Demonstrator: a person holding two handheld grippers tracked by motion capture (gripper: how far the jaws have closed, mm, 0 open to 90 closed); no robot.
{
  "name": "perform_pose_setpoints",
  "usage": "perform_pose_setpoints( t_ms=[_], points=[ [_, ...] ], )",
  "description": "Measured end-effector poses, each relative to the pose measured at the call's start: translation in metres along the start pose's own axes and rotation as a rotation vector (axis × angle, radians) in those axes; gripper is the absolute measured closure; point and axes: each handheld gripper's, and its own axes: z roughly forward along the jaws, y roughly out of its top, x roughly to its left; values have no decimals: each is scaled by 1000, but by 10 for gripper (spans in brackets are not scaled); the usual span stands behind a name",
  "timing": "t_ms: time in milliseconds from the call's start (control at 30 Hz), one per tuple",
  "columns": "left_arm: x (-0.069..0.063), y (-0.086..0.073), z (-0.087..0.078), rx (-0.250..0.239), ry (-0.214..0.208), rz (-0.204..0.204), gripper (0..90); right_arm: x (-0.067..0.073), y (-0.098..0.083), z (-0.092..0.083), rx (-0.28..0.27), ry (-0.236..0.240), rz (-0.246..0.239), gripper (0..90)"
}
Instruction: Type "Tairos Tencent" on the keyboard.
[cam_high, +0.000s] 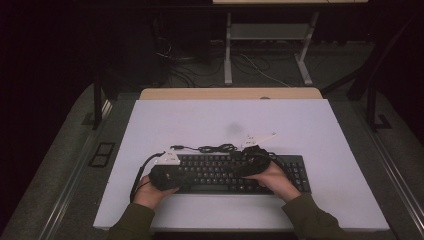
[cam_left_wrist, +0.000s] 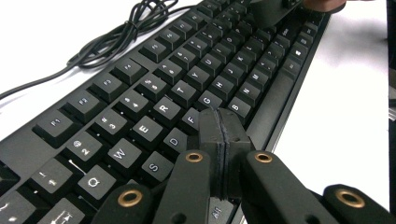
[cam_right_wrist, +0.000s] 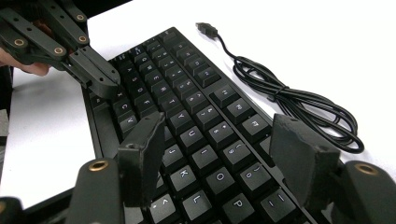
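The keyboard (cam_left_wrist: 154, 93) is made of matt black plastic with smooth keycaps. Its cable (cam_right_wrist: 299, 102) is sheathed in glossy black rubber. The table (cam_high: 200, 120) is covered by a smooth, matt white surface.

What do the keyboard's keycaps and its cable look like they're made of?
Keycaps: likely matte black plastic, with a dull sheen, moulded edges and pale printed legends. Cable: seemingly rubber or vinyl sheathing, smooth and slightly glossy, lying in soft bundled loops, ending in a metal-tipped USB plug.

i see white bench (cam_high: 310, 130) under the work | wooden strip (cam_high: 230, 93) along its far edge | grey floor beyond (cam_high: 280, 75) | metal frame legs (cam_high: 228, 50) | loose cables (cam_high: 190, 70)
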Motion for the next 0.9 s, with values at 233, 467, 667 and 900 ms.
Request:
perform_pose_setpoints(
  t_ms=[233, 467, 667, 900],
  points=[
    [0, -1, 5, 28, 13, 16, 889, 0, 0, 0, 0, 2, 0, 350],
    [1, -1, 7, 36, 19, 25, 888, 1, 0, 0, 1, 1, 0, 351],
    [1, -1, 9, 29, 20, 23, 888, 1, 0, 1, 1, 1, 0, 351],
    [-1, 0, 12, 28, 12, 23, 888, 0, 0, 1, 0, -3, 0, 351]
  ],
)
